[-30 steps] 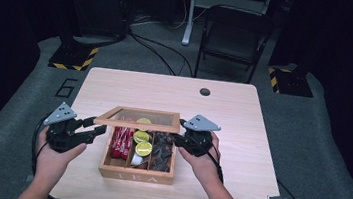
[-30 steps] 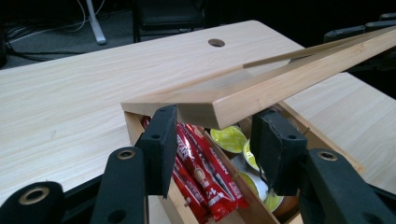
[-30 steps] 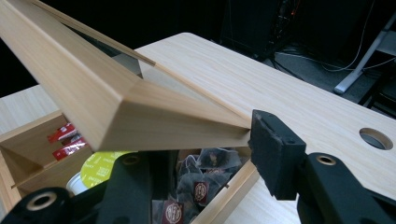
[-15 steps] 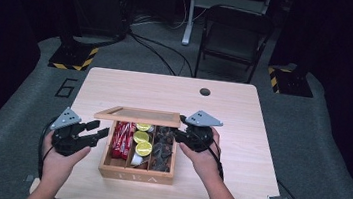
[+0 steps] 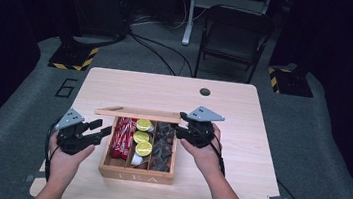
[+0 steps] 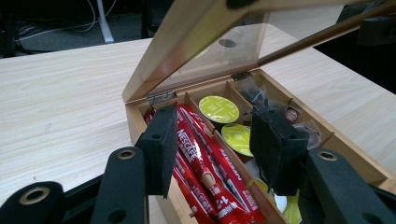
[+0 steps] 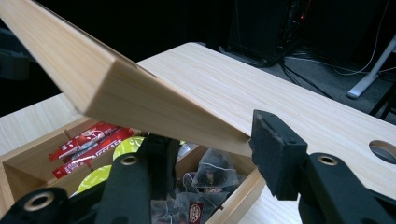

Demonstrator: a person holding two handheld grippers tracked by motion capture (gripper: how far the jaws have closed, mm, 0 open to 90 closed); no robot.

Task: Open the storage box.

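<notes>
Box lid (image 5: 137, 113) half-raised between right tongs (image 5: 181, 125).

Matt wood box (image 5: 135, 175) w/ clear glossy lid (image 6: 219, 51)

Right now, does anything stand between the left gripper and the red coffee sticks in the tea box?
Nothing visible does. The left gripper is open just above the red coffee sticks, and the right gripper holds the lid up and clear.
</notes>
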